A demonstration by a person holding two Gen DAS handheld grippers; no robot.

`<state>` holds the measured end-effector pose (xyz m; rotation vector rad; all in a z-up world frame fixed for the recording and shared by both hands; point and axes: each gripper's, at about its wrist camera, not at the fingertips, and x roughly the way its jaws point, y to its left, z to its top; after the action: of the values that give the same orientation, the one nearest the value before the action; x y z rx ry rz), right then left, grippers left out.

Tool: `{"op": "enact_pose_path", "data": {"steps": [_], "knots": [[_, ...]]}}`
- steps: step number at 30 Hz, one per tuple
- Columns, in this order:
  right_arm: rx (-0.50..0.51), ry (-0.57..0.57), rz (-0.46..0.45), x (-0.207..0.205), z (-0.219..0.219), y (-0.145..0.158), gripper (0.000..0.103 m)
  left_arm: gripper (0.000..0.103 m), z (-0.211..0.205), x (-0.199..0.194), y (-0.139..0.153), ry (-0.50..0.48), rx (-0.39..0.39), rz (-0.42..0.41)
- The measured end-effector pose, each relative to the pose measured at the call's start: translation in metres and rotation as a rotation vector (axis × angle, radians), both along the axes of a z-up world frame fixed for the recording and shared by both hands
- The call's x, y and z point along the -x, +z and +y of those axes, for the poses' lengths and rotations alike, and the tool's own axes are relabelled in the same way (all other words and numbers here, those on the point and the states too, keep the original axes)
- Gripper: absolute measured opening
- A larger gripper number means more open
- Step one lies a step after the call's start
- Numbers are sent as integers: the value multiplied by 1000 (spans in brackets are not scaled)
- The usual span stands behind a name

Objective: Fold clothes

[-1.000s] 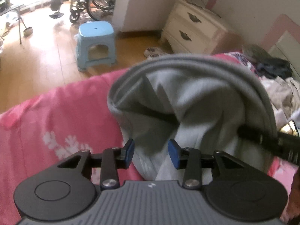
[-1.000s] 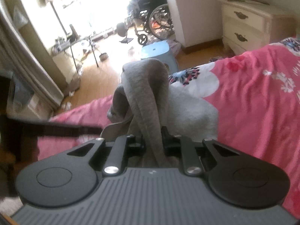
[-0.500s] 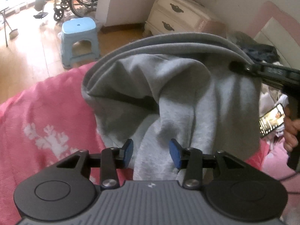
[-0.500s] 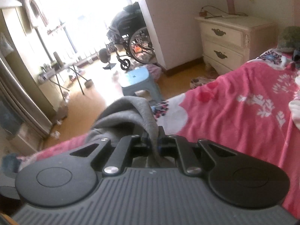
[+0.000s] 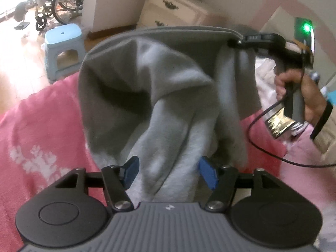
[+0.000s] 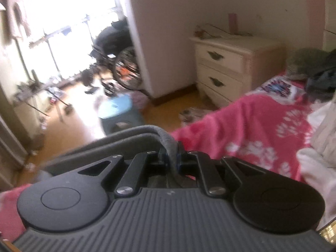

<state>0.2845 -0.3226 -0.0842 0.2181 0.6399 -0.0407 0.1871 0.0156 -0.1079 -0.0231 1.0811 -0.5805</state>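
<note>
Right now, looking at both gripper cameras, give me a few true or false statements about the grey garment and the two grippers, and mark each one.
1. The right gripper is clamped on the grey garment's edge. True.
2. The left gripper's blue pads press on the cloth. False: its jaws are opening, with cloth between them but unpinched.
3. The garment lies over a pink bedspread. True.
4. The blue stool stands on the bed. False: it is on the wooden floor.
5. The white dresser has drawers. True.

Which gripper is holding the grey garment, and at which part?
The right gripper pinches the grey garment at its folded top edge; the left gripper is opening around loose cloth, not gripping.
</note>
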Motion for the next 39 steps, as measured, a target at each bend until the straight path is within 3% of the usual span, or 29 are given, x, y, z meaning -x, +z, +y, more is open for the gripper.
{"op": "enact_pose_path", "data": {"steps": [5, 9, 11, 15, 18, 21, 27, 32, 34, 36, 39], "knots": [[-8, 0, 148, -3, -9, -30, 14, 59, -3, -3, -13, 18, -63, 9], [-49, 4, 111, 30, -8, -13, 38, 54, -1, -2, -11, 29, -67, 5], [-90, 16, 71, 48, -6, 3, 45, 50, 1, -2, -7, 35, -57, 3], [-202, 163, 70, 68, 22, 28, 59, 47, 4, 3, 0, 60, -56, 28], [-283, 290, 157, 71, 60, 28, 69, 47, 11, 7, 6, 88, -56, 52], [-409, 304, 311, 67, 89, 7, 70, 47, 20, 13, 12, 107, -56, 62], [-580, 209, 537, 61, 122, -41, 70, 47, 43, 22, 13, 128, -68, 98], [-563, 227, 606, 68, 159, -64, 66, 47, 52, 25, 8, 133, -56, 105], [-521, 235, 605, 65, 170, -70, 52, 47, 53, 24, 7, 130, -54, 102], [-522, 229, 601, 62, 175, -75, 8, 47, 54, 24, 6, 127, -46, 98], [-623, 217, 573, 58, 168, -76, 7, 56, 55, 24, 8, 119, -24, 80]]}}
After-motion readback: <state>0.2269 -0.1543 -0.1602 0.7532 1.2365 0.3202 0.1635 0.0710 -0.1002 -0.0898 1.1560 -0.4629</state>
